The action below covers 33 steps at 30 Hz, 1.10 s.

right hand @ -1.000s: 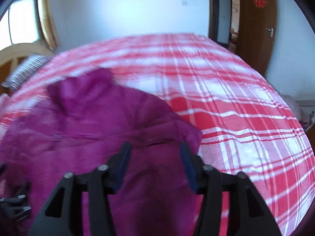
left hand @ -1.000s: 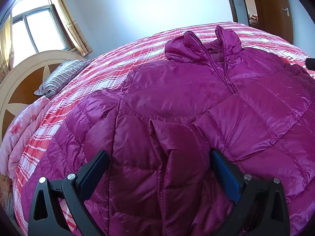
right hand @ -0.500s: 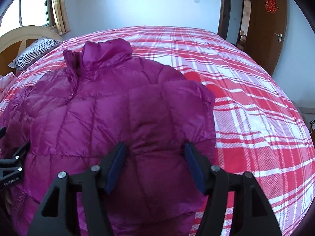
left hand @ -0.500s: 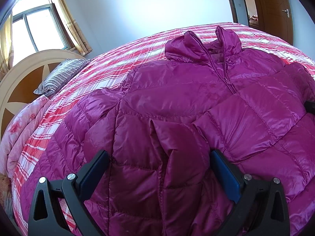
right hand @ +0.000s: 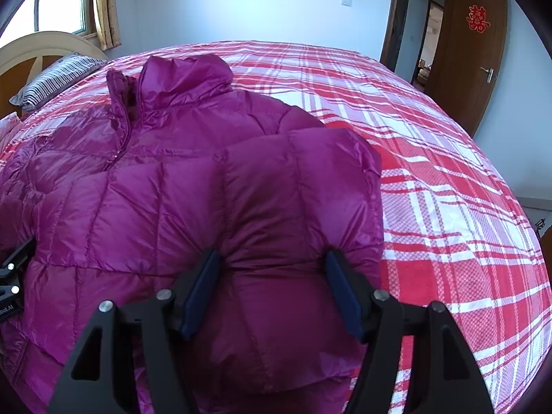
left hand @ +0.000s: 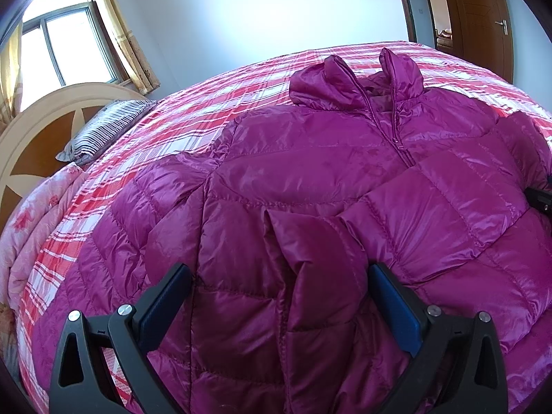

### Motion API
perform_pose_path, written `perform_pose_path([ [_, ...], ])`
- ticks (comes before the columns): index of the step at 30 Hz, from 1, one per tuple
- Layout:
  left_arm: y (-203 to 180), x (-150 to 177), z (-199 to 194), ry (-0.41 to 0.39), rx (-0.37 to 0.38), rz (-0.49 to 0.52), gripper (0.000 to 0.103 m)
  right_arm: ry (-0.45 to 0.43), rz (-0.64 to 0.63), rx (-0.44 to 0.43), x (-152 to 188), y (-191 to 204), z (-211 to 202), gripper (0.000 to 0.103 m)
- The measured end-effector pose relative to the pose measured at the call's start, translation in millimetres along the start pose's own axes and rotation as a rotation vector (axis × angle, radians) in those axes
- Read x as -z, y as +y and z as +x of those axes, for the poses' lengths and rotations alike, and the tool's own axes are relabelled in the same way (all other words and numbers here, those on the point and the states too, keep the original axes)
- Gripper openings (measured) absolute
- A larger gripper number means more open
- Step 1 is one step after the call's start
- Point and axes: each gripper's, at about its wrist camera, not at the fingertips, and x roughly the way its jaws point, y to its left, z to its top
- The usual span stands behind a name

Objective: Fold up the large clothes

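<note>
Lying spread across the red-and-white plaid bed (right hand: 431, 179), collar toward the far edge: shiny magenta quilted puffer jacket (left hand: 310, 172), both sleeves folded over its front. Hovering at the near hem, left tongs (left hand: 279, 296) gaping wide, released, straddling the folded sleeve. Pressing into puffy sleeve fabric by the bed's right side, right tongs (right hand: 272, 286) just easing wider; grip cannot tell.

Home bedroom: plaid-covered bed (right hand: 431, 179), striped pillow (left hand: 103, 134), curtained window (left hand: 69, 48), wooden door (right hand: 479, 51).
</note>
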Motion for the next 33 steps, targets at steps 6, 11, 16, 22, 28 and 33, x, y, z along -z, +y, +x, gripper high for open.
perform_pose_path([
  [6, 15.1, -4.0, -6.9, 0.022, 0.050, -0.026, 0.102, -0.001, -0.005, 0.013, 1.4, 2.9, -0.2, 0.069],
  [11, 79.6, -4.7, -53.1, -0.049, 0.024, -0.004, 0.102, -0.003, -0.005, 0.013, 1.5, 2.6, -0.4, 0.069],
  [16, 193.2, 22.1, -69.1, -0.071, -0.222, -0.015, 0.102, -0.005, 0.000, 0.007, 1.7, 1.5, -0.8, 0.069],
  [22, 332.2, 92.8, -36.9, 0.168, -0.381, -0.339, 0.102, -0.005, -0.006, 0.015, 1.4, 2.8, -0.9, 0.069],
  [28, 363.2, 139.2, -16.2, 0.195, -0.261, -0.562, 0.102, -0.006, -0.014, 0.026, 1.5, 4.9, -1.7, 0.069],
  [33, 346.0, 134.0, -2.0, 0.182, -0.156, -0.608, 0.102, -0.007, -0.023, 0.040, 1.5, 6.8, -2.1, 0.069],
])
